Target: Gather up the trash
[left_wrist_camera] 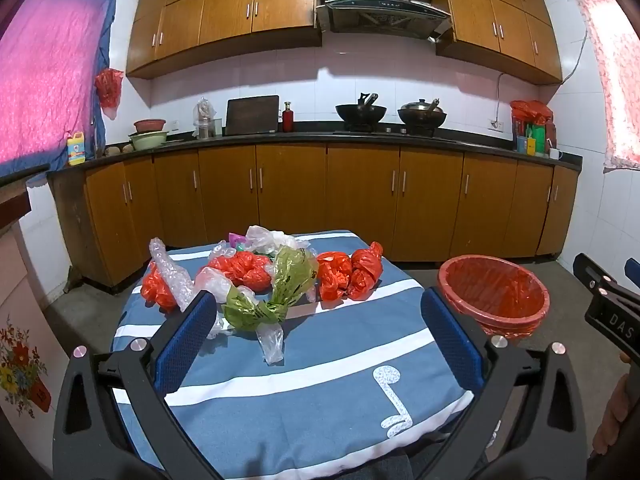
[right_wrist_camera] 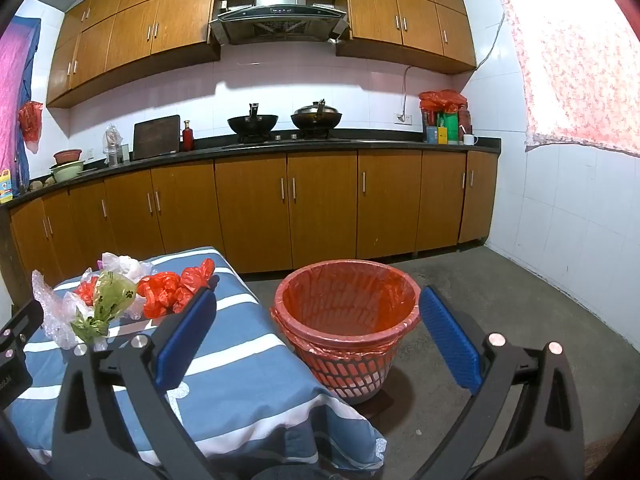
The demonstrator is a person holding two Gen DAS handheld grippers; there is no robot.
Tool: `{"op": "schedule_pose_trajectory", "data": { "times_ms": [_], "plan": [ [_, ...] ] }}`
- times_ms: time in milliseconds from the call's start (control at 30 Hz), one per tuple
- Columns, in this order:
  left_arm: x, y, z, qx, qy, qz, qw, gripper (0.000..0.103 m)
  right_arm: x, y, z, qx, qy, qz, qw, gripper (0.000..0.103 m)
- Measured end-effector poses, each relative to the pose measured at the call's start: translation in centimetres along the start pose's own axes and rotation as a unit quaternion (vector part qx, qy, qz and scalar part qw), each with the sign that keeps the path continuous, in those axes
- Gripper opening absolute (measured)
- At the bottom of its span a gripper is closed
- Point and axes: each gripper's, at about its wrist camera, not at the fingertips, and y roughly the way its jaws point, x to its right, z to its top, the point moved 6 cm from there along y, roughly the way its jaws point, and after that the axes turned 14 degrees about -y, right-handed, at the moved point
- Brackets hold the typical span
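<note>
While crumpled plastic bags are piled on the bench beside the red bin, both the left hand-held gripper and the right hand-held gripper are held wide apart, empty.

**Kitchen Backdrop Along the Counter**

We saw two woks on the stove at the counter middle, a red bottle beside a dark board, bowls and a yellow jug at its left end, a white mug at its right end.
</note>
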Motion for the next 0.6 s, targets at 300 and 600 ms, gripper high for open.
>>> {"op": "schedule_pose_trajectory", "data": {
  "times_ms": [300, 600],
  "plan": [
    [0.03, -0.02, 0.00, 0.000, 0.000, -0.001, 1.0000, 0.101, -0.07, 0.07, -0.09, -0.002, 0.000, 0.000, 1.000, 0.099],
    [0.02, -0.02, 0.00, 0.000, 0.000, -0.001, 1.0000, 0.101, -0.07, 0.09, -0.10, -0.003, 0.000, 0.001, 1.000, 0.099]
  ]
}}
